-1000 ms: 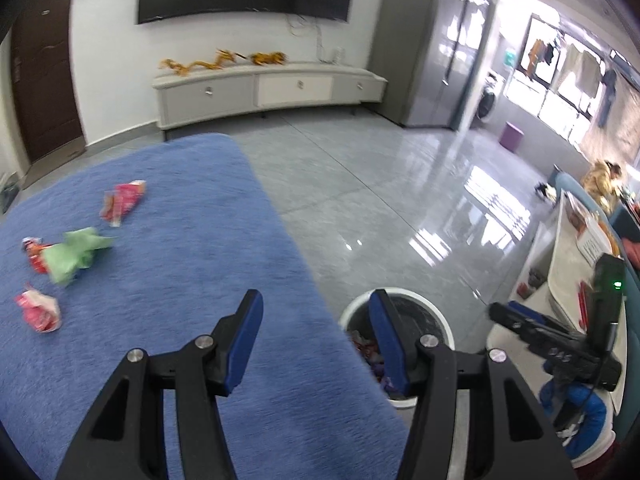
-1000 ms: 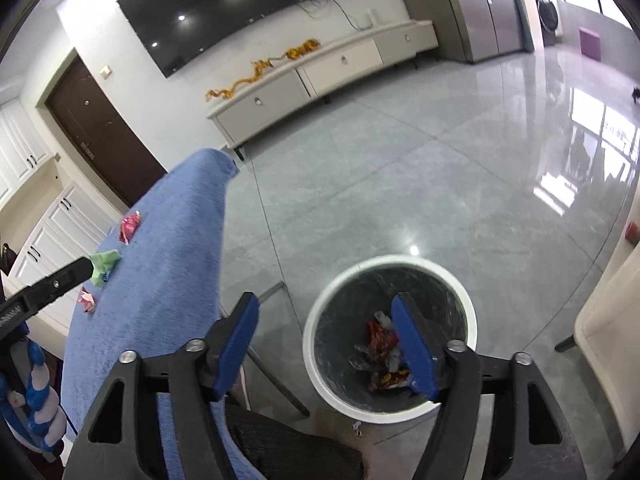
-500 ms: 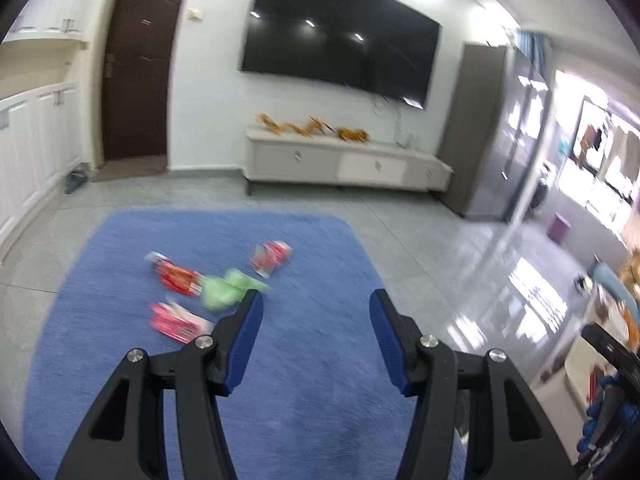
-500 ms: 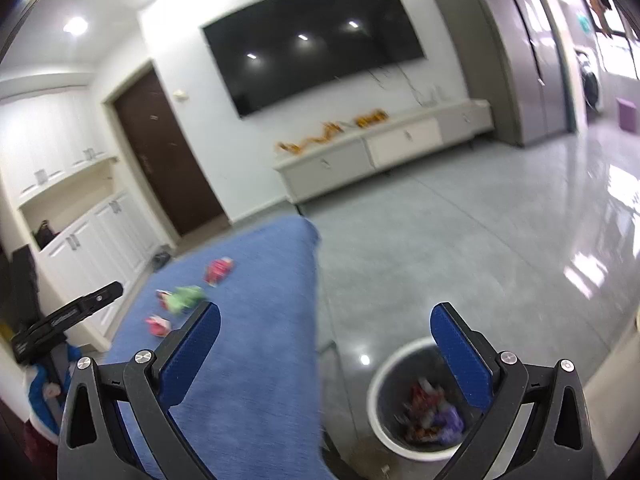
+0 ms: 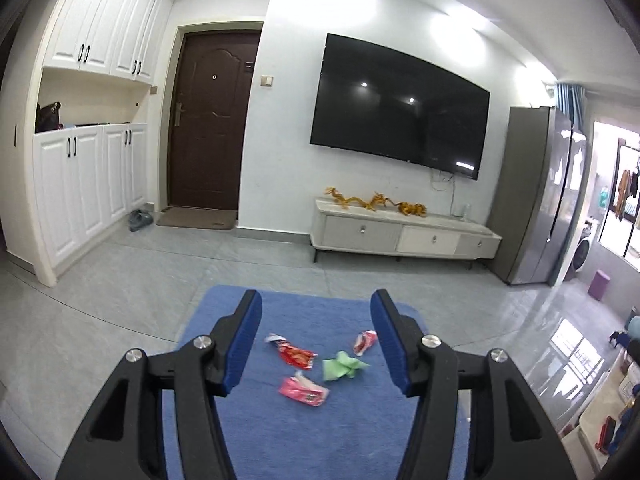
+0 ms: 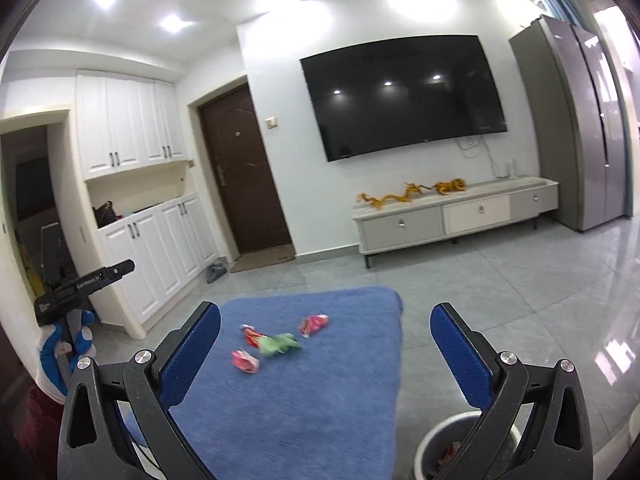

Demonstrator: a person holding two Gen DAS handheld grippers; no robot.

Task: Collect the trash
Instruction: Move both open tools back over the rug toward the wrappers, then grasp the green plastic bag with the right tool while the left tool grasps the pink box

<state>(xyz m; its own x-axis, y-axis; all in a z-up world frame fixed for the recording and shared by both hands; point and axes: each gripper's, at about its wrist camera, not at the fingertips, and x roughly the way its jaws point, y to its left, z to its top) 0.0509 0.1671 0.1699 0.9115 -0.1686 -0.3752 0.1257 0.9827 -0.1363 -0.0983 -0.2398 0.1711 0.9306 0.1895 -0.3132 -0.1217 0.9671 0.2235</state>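
Crinkled wrappers (image 5: 304, 372) lie on the fuzzy blue rug (image 5: 280, 432). Left gripper (image 5: 316, 316) half apart, empty; right gripper (image 6: 325, 330) has just spread wide, empty (only its view shows the round bin (image 6: 436, 448)).
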